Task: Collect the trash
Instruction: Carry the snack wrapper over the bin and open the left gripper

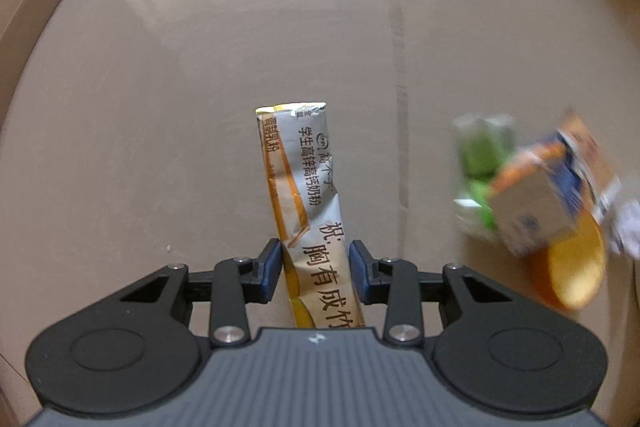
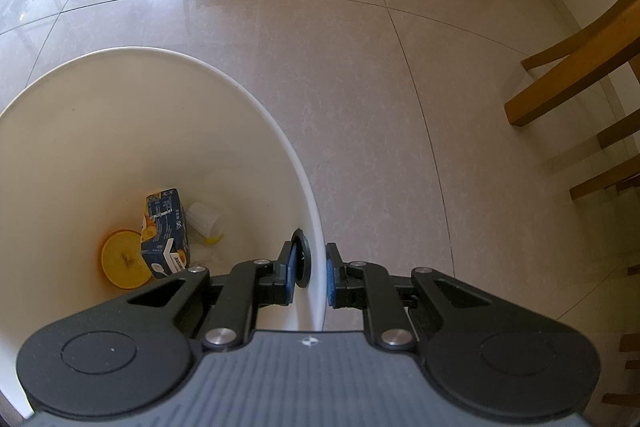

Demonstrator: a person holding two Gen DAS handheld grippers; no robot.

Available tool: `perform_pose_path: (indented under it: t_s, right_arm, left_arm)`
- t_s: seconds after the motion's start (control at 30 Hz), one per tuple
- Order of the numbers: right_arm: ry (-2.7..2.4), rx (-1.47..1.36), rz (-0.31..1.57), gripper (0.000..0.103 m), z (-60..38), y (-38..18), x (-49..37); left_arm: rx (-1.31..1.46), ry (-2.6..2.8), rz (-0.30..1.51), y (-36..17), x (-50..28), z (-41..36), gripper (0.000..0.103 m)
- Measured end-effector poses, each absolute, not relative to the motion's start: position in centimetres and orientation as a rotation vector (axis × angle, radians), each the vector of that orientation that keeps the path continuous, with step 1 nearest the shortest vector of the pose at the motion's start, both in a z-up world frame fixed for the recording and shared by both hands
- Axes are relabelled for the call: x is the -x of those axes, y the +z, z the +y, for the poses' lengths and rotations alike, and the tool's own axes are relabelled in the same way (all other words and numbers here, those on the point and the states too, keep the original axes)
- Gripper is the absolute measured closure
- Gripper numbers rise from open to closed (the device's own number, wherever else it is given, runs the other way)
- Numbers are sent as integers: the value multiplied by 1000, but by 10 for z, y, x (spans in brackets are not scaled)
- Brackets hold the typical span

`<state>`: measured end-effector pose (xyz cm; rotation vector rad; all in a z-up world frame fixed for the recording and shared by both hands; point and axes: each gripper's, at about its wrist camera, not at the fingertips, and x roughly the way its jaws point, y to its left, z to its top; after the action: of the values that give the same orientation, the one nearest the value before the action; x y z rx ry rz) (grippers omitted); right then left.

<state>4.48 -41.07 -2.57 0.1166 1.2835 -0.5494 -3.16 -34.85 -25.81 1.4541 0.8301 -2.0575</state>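
Left gripper (image 1: 316,273): blue pads on either side of a long silver-and-gold powder sachet (image 1: 306,203), jaws closed in against its edges, so I read it as pinching the sachet. Sachet runs from bottom centre of the left wrist frame up to mid-frame, torn top end pointing away from me, Chinese print along its length. Beige glossy surface (image 1: 200,87) behind it, window glare at top centre.

Right side of the left frame, motion-blurred: a blue-orange-white carton (image 1: 548,195), something green (image 1: 482,163) behind it, an orange round lid (image 1: 576,275) below it, a white crumpled scrap (image 1: 628,227) at the far right edge. Can't tell whether they're touching.

Right gripper (image 2: 310,277): jaws straddle the wall of the white bin (image 2: 240,99), left pad inside, right pad outside, nipped onto the rim. A black round fitting (image 2: 302,259) sits on the inner wall just by the left pad.

Bin fills the lower left of the right wrist frame. At its bottom: a dark blue carton (image 2: 166,231) with orange print standing tilted, an orange round lid (image 2: 120,261) flat beside it on the left and touching, a white ribbed cup (image 2: 204,221) on its side to the right, a small yellow bit (image 2: 214,238) under the cup.

Glossy tiled floor (image 2: 360,87) across the rest of the frame, wooden chair legs (image 2: 572,83) at the right edge
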Motion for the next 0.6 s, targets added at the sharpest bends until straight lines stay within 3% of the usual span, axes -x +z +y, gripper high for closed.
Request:
perform_pose_path:
  t_s: [0.2, 0.6]
  right_arm:
    - [-548, -120, 1281, 86, -411, -25, -45]
    - [-537, -134, 1280, 86, -414, -25, -43]
  left_arm:
    - [-1456, -2224, 781, -187, 52, -321, 68]
    - [-1351, -2559, 719, 8, 62, -246, 68]
